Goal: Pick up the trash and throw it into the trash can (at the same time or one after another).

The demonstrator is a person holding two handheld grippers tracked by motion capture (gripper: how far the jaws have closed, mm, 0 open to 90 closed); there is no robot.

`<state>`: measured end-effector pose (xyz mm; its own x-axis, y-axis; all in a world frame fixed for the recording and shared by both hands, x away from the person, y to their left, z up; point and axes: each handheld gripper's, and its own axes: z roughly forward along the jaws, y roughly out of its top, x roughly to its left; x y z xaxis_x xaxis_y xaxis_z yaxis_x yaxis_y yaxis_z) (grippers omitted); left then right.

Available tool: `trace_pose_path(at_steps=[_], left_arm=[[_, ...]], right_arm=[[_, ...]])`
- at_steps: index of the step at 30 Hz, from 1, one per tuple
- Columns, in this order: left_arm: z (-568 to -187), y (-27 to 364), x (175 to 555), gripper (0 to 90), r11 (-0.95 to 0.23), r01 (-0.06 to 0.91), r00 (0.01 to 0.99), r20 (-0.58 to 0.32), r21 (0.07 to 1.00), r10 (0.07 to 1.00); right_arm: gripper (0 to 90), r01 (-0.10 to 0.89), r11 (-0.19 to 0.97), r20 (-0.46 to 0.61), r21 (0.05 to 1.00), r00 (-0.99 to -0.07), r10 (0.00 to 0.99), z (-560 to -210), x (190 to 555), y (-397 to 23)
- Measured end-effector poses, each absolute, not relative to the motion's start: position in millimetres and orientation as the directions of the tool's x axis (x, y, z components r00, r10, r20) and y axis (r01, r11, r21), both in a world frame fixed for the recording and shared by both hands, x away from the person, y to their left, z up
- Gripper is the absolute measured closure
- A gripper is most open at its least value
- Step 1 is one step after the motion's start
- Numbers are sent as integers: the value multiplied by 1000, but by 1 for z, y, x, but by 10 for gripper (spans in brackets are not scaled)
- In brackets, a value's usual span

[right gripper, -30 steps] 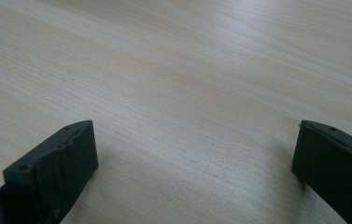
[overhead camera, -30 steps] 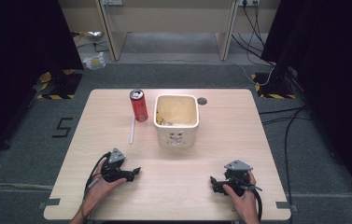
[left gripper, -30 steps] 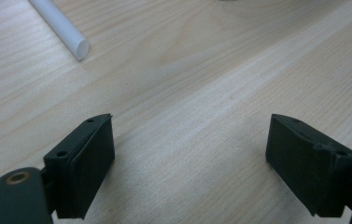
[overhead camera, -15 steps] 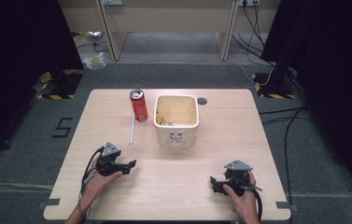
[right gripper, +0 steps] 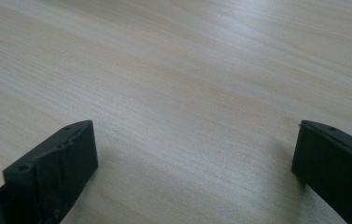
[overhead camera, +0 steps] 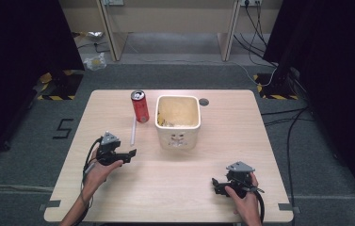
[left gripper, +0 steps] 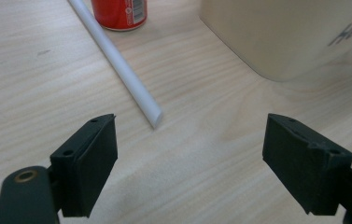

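Left gripper [left gripper: 190,154] view reveals straw's [left gripper: 117,65] end.

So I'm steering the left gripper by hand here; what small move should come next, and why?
Probably ease the left gripper forward and slightly left, so its jaws straddle the near end of the thin white plastic straw. The jaws stand open above the wooden table, and the straw's tip lies just ahead, off-centre, untouched.

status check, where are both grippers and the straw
Left gripper open, aimed at the white straw, near end just ahead, not touching. Right gripper open, idle over bare table. Nothing in the way; red can beyond the straw.
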<state>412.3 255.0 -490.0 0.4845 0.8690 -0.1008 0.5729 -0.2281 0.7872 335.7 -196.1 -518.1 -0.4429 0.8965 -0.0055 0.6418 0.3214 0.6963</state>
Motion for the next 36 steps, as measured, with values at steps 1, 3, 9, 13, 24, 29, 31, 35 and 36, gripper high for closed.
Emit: trace_pose_path(at_steps=[1,3,9,13,24,29,31,35,36], left_arm=[[-490,255,414,175,-224,571,482,-101,790,870],[-487,255,420,175,-220,570,480,-104,791,871],[-482,252,430,175,-216,561,475,-96,799,875],[-480,255,438,175,-214,562,467,-94,799,879],[-474,253,458,175,-191,568,460,-116,801,881],[-469,250,469,175,-191,558,454,-105,807,885],[-468,249,473,175,-189,553,451,-100,811,887],[-462,247,486,175,-180,555,450,-111,812,886],[-462,247,486,175,-180,555,450,-111,812,886]], right_arm=[[3,642,321,-6,696,-443,896,-518,336,-196],[3,642,321,-6,696,-443,897,-518,336,-196],[3,642,321,-6,696,-443,897,-518,336,-196],[3,642,322,-6,696,-443,896,-518,336,-196],[3,642,323,-7,696,-443,896,-518,336,-196],[3,641,324,-8,696,-444,896,-518,336,-196],[3,642,323,-8,696,-443,896,-518,336,-196],[2,641,324,-9,695,-444,896,-518,336,-196],[2,641,324,-9,695,-444,896,-518,336,-196]])
